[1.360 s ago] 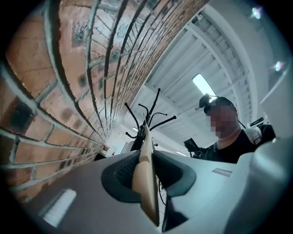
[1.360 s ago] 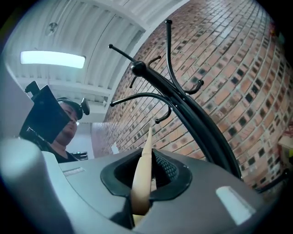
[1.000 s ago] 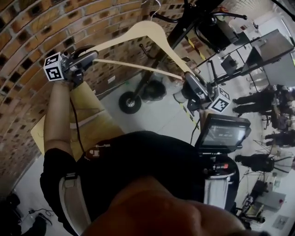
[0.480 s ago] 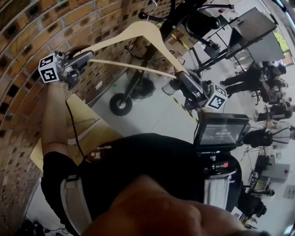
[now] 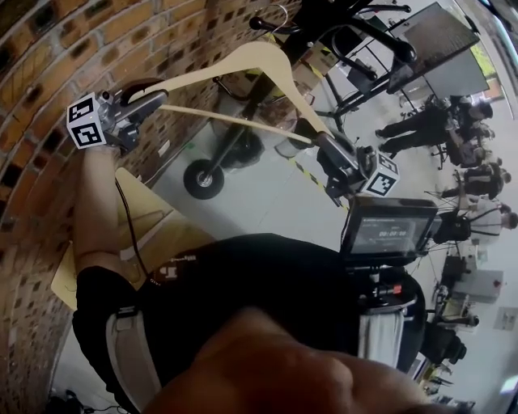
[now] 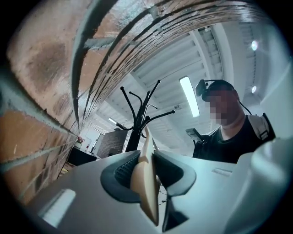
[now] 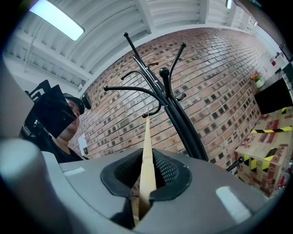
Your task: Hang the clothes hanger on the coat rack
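Left gripper (image 5: 160, 96): closed on one end of the wooden clothes hanger (image 5: 251, 61).
Right gripper (image 5: 321, 141): clamped on the hanger's other end.
Hanger: held aloft between both grippers, with its hook (image 7: 152, 111) close by the black coat rack (image 7: 181, 123); contact cannot be told.
Surroundings: a brick wall (image 5: 48, 48) is seen just beside the left gripper, taped cardboard boxes (image 7: 265, 151) near the rack, and people (image 5: 421, 129) well apart.

At the head view's upper edge the coat rack (image 5: 285, 27) is cut off, and the wire hook (image 5: 281, 11) of the wooden hanger (image 5: 261, 57) there is too thin to tell whether it touches a peg. The hanger's tips vanish inside the left gripper (image 5: 160, 98) and right gripper (image 5: 323, 142).
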Action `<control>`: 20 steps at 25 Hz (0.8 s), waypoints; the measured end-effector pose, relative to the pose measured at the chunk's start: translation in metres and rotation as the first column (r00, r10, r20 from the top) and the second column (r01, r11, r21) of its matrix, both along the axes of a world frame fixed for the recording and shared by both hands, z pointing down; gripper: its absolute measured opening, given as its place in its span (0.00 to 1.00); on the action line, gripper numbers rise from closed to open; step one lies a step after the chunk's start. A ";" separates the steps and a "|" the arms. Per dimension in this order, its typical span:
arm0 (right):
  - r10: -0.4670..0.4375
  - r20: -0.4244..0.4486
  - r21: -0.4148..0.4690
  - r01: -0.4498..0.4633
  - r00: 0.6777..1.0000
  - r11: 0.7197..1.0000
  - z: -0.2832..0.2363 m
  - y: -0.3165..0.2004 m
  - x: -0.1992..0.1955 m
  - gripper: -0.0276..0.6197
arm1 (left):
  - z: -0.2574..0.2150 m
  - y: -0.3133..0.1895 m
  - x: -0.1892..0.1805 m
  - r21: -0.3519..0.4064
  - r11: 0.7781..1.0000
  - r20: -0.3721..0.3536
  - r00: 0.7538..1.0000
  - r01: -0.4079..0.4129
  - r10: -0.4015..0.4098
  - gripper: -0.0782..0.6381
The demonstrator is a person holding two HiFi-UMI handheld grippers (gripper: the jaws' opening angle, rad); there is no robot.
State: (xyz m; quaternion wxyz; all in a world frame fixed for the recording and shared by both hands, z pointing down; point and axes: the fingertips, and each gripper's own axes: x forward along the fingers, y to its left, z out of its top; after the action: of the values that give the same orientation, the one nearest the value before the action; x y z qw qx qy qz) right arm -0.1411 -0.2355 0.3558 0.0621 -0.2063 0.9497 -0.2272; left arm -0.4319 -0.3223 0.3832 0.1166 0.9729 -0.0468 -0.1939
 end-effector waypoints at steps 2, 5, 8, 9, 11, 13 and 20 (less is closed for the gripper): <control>0.007 -0.012 -0.010 -0.008 1.000 1.000 0.005 0.001 0.000 0.15 | 0.007 0.000 0.000 -0.011 1.000 -0.009 1.000 -0.009 0.009 0.23; 0.007 -0.027 -0.018 -0.007 1.000 1.000 0.009 0.000 0.000 0.15 | 0.012 0.000 0.000 -0.014 1.000 -0.014 1.000 -0.012 0.012 0.23; 0.009 -0.032 -0.025 -0.010 0.999 1.000 0.011 -0.002 0.000 0.15 | 0.014 -0.003 0.001 -0.011 1.000 -0.012 1.000 -0.012 0.012 0.23; 0.010 -0.032 -0.029 -0.011 0.999 1.000 0.013 -0.002 0.001 0.15 | 0.016 -0.004 0.002 -0.015 1.000 -0.013 1.000 -0.015 0.015 0.24; 0.011 -0.034 -0.035 -0.012 0.999 0.999 0.017 0.000 0.004 0.15 | 0.023 -0.005 0.005 -0.025 0.999 -0.020 0.999 -0.027 0.026 0.23; 0.017 -0.039 -0.039 -0.019 0.999 0.999 0.022 0.001 0.008 0.15 | 0.030 -0.005 0.010 -0.034 0.999 -0.028 0.999 -0.040 0.039 0.23; 0.042 -0.045 -0.041 -0.044 0.998 0.998 0.042 -0.004 0.019 0.15 | 0.055 -0.024 0.026 -0.070 0.995 -0.043 0.997 -0.066 0.063 0.26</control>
State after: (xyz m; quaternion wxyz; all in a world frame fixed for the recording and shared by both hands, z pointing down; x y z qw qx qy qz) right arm -0.1222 -0.2398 0.3979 0.0416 -0.2330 0.9413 -0.2408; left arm -0.4063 -0.3459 0.4377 0.1585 0.9650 -0.0198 -0.2078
